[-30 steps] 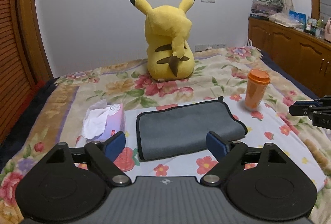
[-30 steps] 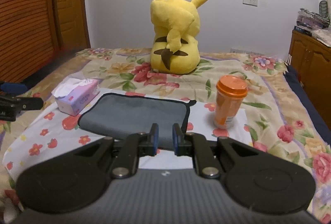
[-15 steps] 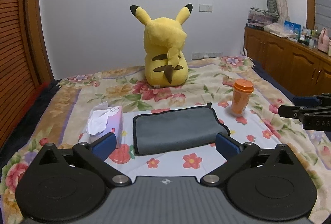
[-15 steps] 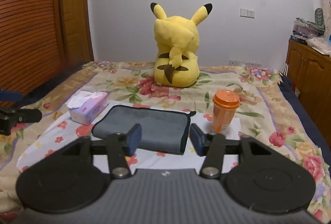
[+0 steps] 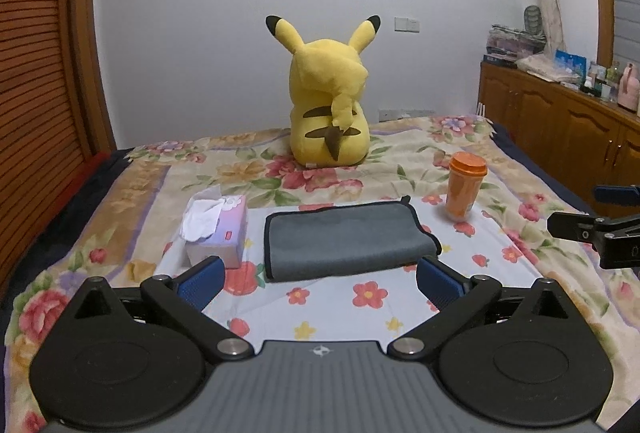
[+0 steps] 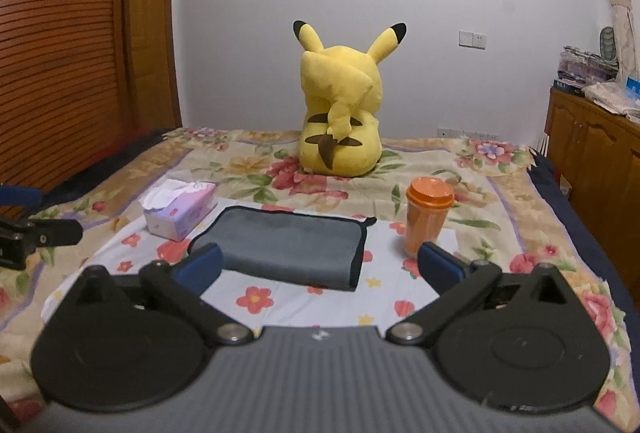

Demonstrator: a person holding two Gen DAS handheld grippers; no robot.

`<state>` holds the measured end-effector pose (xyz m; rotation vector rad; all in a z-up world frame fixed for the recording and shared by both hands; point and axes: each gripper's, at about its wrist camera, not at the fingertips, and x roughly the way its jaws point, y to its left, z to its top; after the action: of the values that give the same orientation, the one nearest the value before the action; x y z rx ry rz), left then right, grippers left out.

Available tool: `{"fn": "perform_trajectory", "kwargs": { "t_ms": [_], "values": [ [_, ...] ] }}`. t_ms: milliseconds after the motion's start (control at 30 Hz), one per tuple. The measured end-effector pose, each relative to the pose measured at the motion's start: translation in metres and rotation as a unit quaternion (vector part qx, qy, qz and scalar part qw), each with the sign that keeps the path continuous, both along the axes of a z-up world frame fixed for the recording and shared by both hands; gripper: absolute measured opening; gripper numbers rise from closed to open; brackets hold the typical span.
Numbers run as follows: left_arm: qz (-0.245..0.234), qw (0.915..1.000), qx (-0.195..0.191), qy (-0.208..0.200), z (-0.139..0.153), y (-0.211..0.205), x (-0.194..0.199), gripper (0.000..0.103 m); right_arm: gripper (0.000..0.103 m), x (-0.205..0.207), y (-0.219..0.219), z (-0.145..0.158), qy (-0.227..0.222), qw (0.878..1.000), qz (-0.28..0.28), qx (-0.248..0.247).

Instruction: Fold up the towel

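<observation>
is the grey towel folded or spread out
Folded: the towel lies as a thick rectangle, with a rounded doubled edge nearest the camera, flat on the bed.

A grey towel of soft, matt cloth with a darker stitched edge lies on a thin printed floral sheet. At its 9 o'clock sits a glossy cardboard tissue box with crumpled white paper poking out; at 2 o'clock stands an orange cup of smooth, slightly shiny plastic, and at 12 o'clock a yellow plush toy of fuzzy fabric. The left gripper has matt black plastic arms, blue ridged rubbery pads and bright metal pivot pins, beside polished wood cabinets.
</observation>
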<state>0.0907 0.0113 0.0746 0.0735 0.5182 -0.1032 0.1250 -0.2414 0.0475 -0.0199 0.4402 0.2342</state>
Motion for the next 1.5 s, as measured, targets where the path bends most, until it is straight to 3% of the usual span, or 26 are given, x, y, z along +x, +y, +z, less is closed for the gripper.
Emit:
{"fn": "perform_trajectory", "kwargs": {
  "t_ms": [567, 1000, 1500],
  "values": [
    [-0.009, 0.9996, -0.020, 0.019, -0.043, -0.004, -0.039, 0.103, 0.103, -0.041, 0.009, -0.038, 0.022, 1.000, -0.002, 0.006],
    [-0.009, 0.9988, 0.002, 0.048, -0.086, -0.019, -0.054, 0.103, 0.103, -0.057, 0.017, -0.071, 0.054, 0.998, -0.003, 0.010],
    [0.016, 0.9981, -0.013, 0.058, -0.101, -0.013, -0.056, 0.103, 0.103, -0.060, 0.013, -0.094, 0.071, 0.997, -0.015, 0.005]
  ]
}}
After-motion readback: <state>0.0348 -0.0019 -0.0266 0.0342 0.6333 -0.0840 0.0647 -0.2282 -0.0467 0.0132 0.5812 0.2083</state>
